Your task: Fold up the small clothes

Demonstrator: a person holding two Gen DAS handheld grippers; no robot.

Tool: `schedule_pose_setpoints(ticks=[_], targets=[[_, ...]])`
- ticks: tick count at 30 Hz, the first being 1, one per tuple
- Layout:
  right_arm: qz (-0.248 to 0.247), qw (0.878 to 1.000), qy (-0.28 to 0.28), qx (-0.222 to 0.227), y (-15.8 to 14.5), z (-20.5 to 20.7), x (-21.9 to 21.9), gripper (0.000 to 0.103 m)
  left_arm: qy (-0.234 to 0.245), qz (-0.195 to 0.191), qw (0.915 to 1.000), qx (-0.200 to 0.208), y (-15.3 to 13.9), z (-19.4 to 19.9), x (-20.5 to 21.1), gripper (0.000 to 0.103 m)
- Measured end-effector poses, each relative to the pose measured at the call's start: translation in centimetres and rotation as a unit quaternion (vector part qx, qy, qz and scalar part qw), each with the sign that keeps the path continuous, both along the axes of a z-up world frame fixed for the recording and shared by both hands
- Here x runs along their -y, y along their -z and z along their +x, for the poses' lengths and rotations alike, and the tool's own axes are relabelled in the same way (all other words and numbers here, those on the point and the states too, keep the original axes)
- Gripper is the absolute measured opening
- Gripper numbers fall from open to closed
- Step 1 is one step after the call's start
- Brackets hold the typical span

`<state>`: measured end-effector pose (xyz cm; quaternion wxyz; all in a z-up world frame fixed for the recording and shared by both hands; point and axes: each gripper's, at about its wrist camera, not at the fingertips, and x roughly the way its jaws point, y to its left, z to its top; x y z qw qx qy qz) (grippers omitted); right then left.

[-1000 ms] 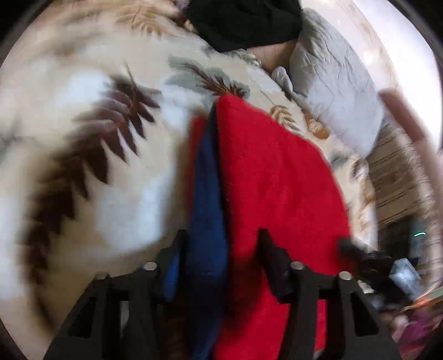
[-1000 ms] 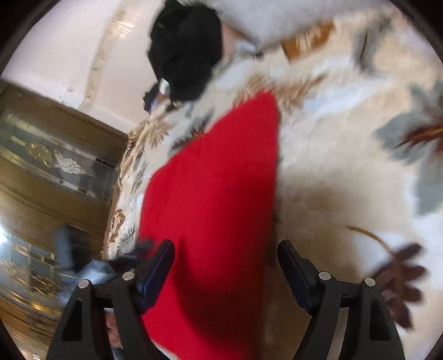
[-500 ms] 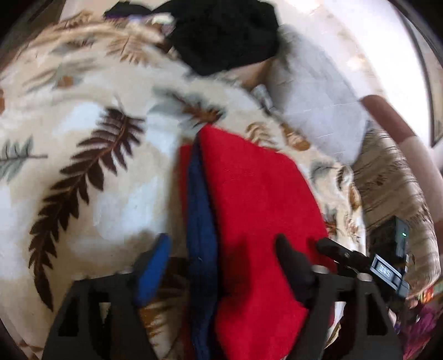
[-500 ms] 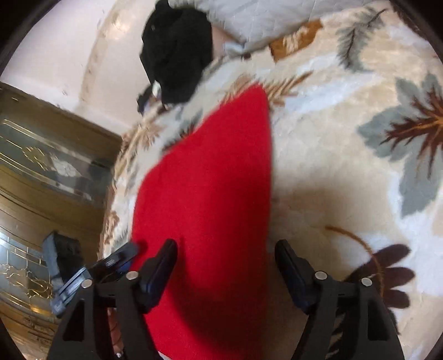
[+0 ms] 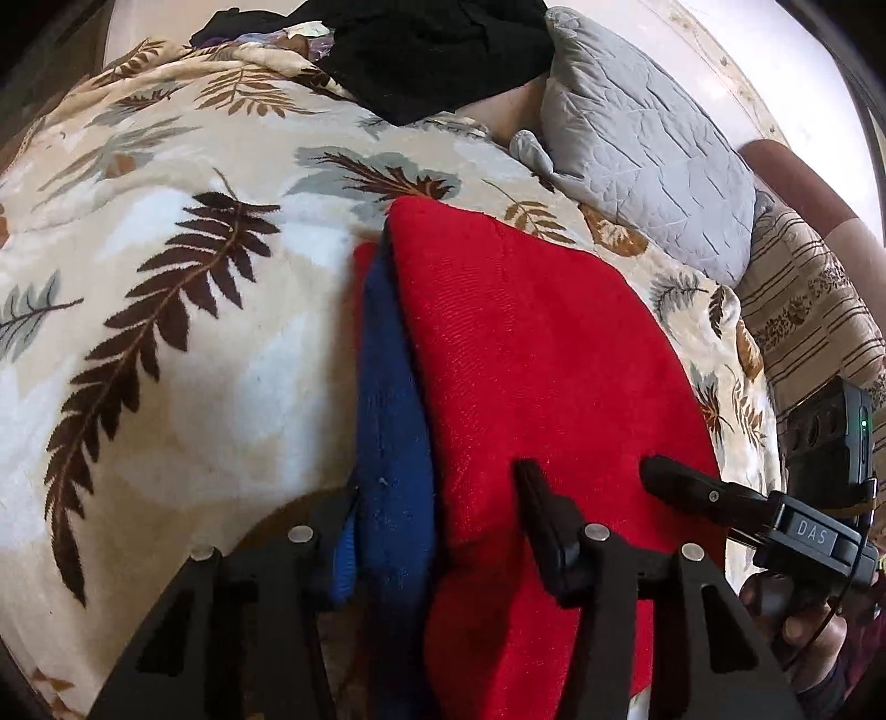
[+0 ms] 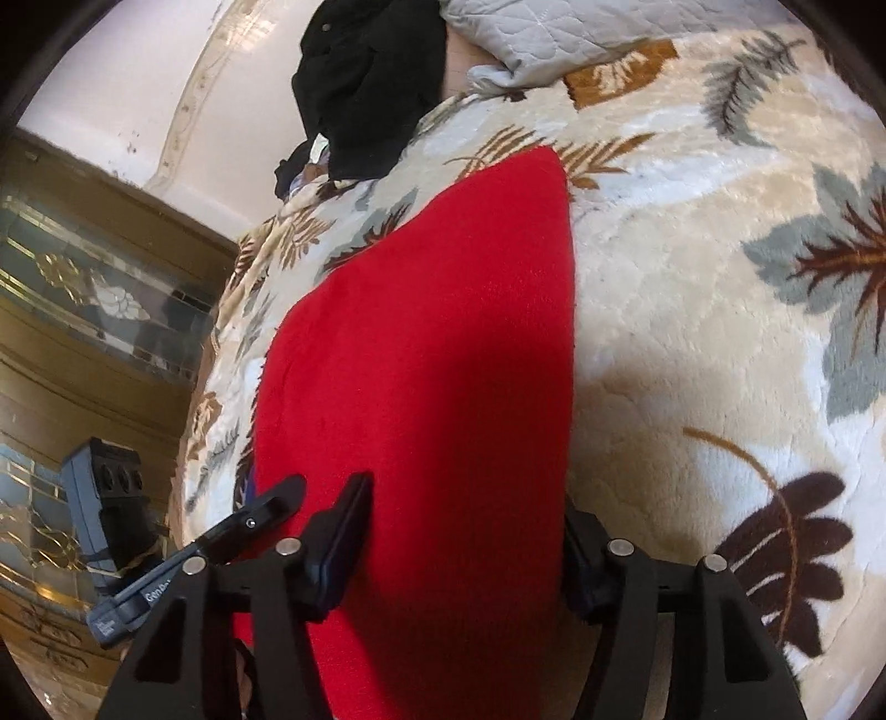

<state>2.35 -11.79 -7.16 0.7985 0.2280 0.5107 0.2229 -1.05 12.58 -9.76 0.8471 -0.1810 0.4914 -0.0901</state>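
Observation:
A folded red garment [image 5: 542,354] with a blue layer [image 5: 390,421] showing along its left edge lies on the leaf-patterned blanket [image 5: 183,277]. My left gripper [image 5: 437,515] is open, its jaws straddling the garment's near left edge with the blue layer between them. In the right wrist view the red garment [image 6: 437,360] lies flat. My right gripper [image 6: 465,531] is open, its jaws straddling the garment's near right edge. Each gripper shows in the other's view: the right one [image 5: 686,487], the left one [image 6: 266,509].
A grey quilted pillow [image 5: 637,138] and a pile of black clothes [image 5: 432,50] lie at the far end of the bed. A striped cover [image 5: 803,310] is beyond the bed's right edge. A wooden cabinet with glass panels [image 6: 83,310] stands on the left in the right wrist view.
Both grippers have pulled back a little and steadied; the garment lies flatter and looks further away. The left gripper's jaws stand wider than one second ago.

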Motion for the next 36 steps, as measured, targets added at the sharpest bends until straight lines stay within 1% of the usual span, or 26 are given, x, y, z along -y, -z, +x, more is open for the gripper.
schedule_pose_setpoints(ticks=[6,8,10,12,13,14,15,16,18,19,21,24,26,27,28,29,30,31,32,33,34,35,36], targets=[[-0.012,1.000,-0.007,0.000,-0.3,0.3,-0.4,0.069,0.007,0.008,0.9999,0.004,0.0,0.8,1.0,0.056],[-0.011,1.000,-0.009,0.000,-0.2,0.4,-0.5,0.069,0.007,0.009,0.9999,0.004,0.0,0.8,1.0,0.059],[-0.011,1.000,-0.013,0.001,-0.1,0.6,-0.7,0.069,0.005,0.008,0.9999,0.005,0.1,0.9,0.9,0.065],[-0.007,1.000,-0.017,0.001,0.0,0.7,-0.8,0.071,-0.001,-0.005,1.0000,0.003,0.4,1.1,0.4,0.071],[-0.013,1.000,-0.022,0.004,0.0,0.8,-0.9,0.069,-0.002,-0.014,0.9999,0.001,0.6,1.1,0.2,0.071],[-0.017,0.999,-0.026,0.006,-0.1,0.8,-1.1,0.066,0.001,-0.019,0.9998,0.000,0.7,1.3,0.2,0.070],[-0.018,0.999,-0.030,0.007,-0.4,0.9,-1.2,0.057,0.012,-0.024,0.9996,0.003,0.6,1.3,0.2,0.045],[-0.020,0.999,-0.035,0.010,-1.0,0.8,-1.3,0.050,0.033,-0.045,0.9984,0.005,0.3,1.4,0.4,0.035],[-0.025,0.998,-0.045,0.033,-3.1,0.6,-1.2,0.046,0.041,-0.027,0.9984,0.029,-1.3,1.3,1.0,0.031],[-0.029,0.997,-0.046,0.048,-4.2,0.5,-1.1,0.046,0.045,-0.031,0.9977,0.041,-2.0,1.3,1.2,0.030],[-0.035,0.995,-0.044,0.079,-6.9,0.4,-0.1,0.045,0.045,-0.053,0.9961,0.055,-3.6,1.9,1.7,0.030],[-0.040,0.993,-0.029,0.110,-9.7,0.7,2.5,0.045,0.066,-0.050,0.9919,0.096,-6.3,3.2,4.3,0.030],[-0.039,0.993,-0.008,0.113,-10.2,1.3,4.8,0.045,0.074,-0.047,0.9911,0.100,-6.8,4.6,6.1,0.032],[-0.036,0.994,0.008,0.104,-9.7,1.9,6.1,0.047,0.073,-0.045,0.9921,0.091,-6.4,5.6,7.0,0.036],[-0.036,0.995,0.020,0.095,-9.0,2.3,7.1,0.052,0.074,-0.037,0.9934,0.080,-5.6,6.7,7.9,0.040],[-0.045,0.995,0.038,0.078,-7.5,3.0,8.3,0.054,0.079,-0.005,0.9954,0.054,-3.8,8.0,9.1,0.043],[-0.061,0.995,0.065,0.049,-5.4,3.4,9.5,0.057,0.072,0.044,0.9964,0.010,-1.5,9.2,10.1,0.052],[-0.077,0.993,0.084,0.012,-3.5,3.4,10.4,0.058,0.074,0.066,0.9946,-0.031,0.6,9.8,10.5,0.064],[-0.082,0.993,0.090,-0.002,-2.6,3.0,10.8,0.058,0.070,0.045,0.9963,-0.021,1.0,9.5,10.1,0.068],[-0.049,0.995,0.090,0.008,-2.2,2.0,11.5,0.059,0.059,0.035,0.9976,-0.007,0.6,9.0,9.6,0.069],[-0.045,0.994,0.093,0.018,-2.5,1.1,11.7,0.060,0.055,0.039,0.9977,-0.004,0.2,8.5,9.2,0.069],[-0.055,0.993,0.097,0.031,-3.1,0.5,11.6,0.060,0.049,0.043,0.9978,0.004,-0.5,7.8,8.9,0.069],[-0.069,0.991,0.103,0.055,-4.3,-0.2,11.3,0.061,0.046,0.046,0.9978,0.013,-1.2,7.2,8.7,0.069]])
